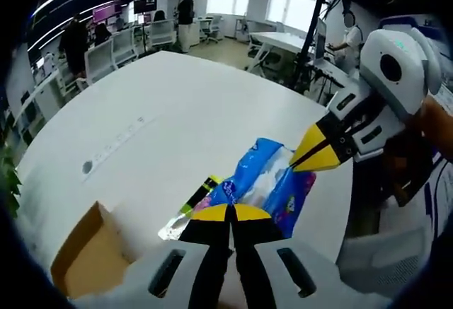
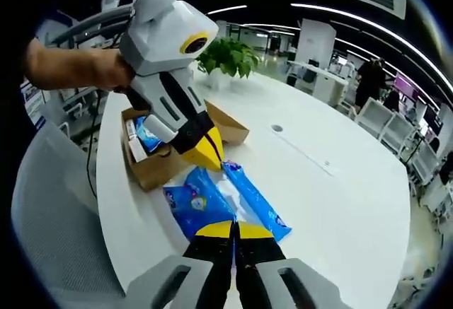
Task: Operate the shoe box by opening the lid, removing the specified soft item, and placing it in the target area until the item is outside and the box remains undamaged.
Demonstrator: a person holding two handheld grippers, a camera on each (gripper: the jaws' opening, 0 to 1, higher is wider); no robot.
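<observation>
Left gripper view: the left gripper, its yellow-tipped jaws pressed together with nothing between them, hovers at the near edge of a blue soft pack lying flat on the white table. The pack carries printing, with pink at one end, but the lettering is too small to read. Just left of the jaws, a green-and-black strip and a scrap of clear film lie against the pack. Further left of the jaws, a corner of the brown cardboard shoe box stands open. To the right of the jaws, the right gripper reaches in, its yellow tips closed and resting at the pack's far right edge; whether they touch it cannot be told. Beyond the table, chairs, desks and standing people fill an office.

Right gripper view: the right gripper, jaws shut together and holding nothing, sits at the near end of the pack, which lies outside the box. Beyond the jaws, the left gripper, held by a hand, points its closed yellow tips down at the pack's far end. Behind it the shoe box lies open, with another blue item inside. A potted plant stands farther off.
</observation>
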